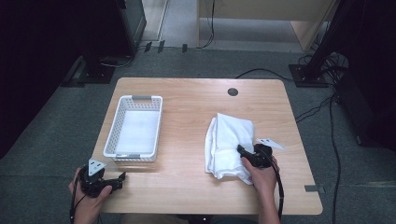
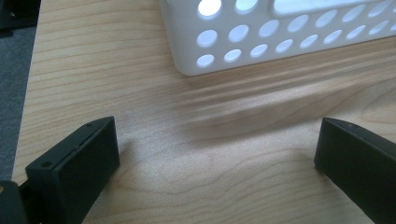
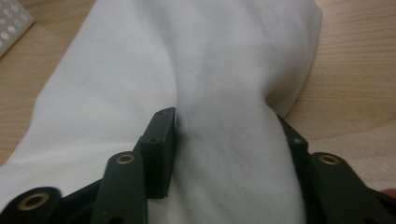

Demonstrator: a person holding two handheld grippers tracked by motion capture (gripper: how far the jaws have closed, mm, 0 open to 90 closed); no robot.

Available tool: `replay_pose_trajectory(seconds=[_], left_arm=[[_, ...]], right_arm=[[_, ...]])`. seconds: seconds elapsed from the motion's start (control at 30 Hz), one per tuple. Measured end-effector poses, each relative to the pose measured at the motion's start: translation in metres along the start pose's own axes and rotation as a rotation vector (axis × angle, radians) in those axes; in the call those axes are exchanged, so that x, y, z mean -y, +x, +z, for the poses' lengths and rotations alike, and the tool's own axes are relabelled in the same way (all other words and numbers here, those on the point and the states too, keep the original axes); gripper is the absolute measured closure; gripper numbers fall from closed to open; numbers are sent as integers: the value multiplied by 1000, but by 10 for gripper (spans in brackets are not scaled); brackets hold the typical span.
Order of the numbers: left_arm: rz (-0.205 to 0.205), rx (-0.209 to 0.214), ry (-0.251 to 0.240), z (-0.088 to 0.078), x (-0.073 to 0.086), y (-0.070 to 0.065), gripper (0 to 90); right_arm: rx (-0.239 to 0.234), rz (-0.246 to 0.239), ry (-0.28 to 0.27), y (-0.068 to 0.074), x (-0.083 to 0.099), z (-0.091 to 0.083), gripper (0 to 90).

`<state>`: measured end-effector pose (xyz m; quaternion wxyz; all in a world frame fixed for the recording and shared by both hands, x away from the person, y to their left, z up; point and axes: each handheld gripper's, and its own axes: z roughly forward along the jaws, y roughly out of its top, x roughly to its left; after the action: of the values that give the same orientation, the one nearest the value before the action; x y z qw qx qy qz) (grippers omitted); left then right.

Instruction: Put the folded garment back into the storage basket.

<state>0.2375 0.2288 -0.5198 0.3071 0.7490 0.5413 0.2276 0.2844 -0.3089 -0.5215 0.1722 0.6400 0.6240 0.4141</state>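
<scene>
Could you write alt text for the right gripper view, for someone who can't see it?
A hand-held gripper pinches a raised fold of white cloth between its two black jaws, seen from just behind them. The cloth lies bunched on a light wooden table, with a corner of a white perforated basket at upper left.

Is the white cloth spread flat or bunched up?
Bunched: the white cloth lies in rumpled folds, a ridge of it pinched in the right tongs.

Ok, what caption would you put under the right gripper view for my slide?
Right claw pinching a bunched fold of white cloth on the wooden table.
</scene>
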Motion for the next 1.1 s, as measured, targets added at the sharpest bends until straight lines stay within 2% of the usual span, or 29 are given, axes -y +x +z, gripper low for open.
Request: replay_pose_trajectory(seconds=[0.17, 0.37, 0.43, 0.47, 0.67, 0.83, 1.0, 1.1], left_arm=[[1, 1, 0, 0, 0, 0, 0], [3, 3, 0, 0, 0, 0, 0], [3, 3, 0, 0, 0, 0, 0], [3, 4, 0, 0, 0, 0, 0], [4, 5, 0, 0, 0, 0, 0], [5, 7, -1, 1, -1, 0, 0], [5, 7, -1, 1, -1, 0, 0], [5, 7, -1, 1, -1, 0, 0]], right_arm=[[6, -2, -15, 3, 1, -1, 631], [33, -20, -32, 7, 2, -2, 672], [48, -46, -41, 10, 3, -2, 681], [47, -40, -42, 10, 3, -2, 686], [-8, 12, -64, 5, 2, -6, 698], [-57, 31, -91, 13, -2, -10, 701], [-79, 3, -107, 30, -11, -15, 701], [-69, -28, -117, 41, -16, -18, 701]])
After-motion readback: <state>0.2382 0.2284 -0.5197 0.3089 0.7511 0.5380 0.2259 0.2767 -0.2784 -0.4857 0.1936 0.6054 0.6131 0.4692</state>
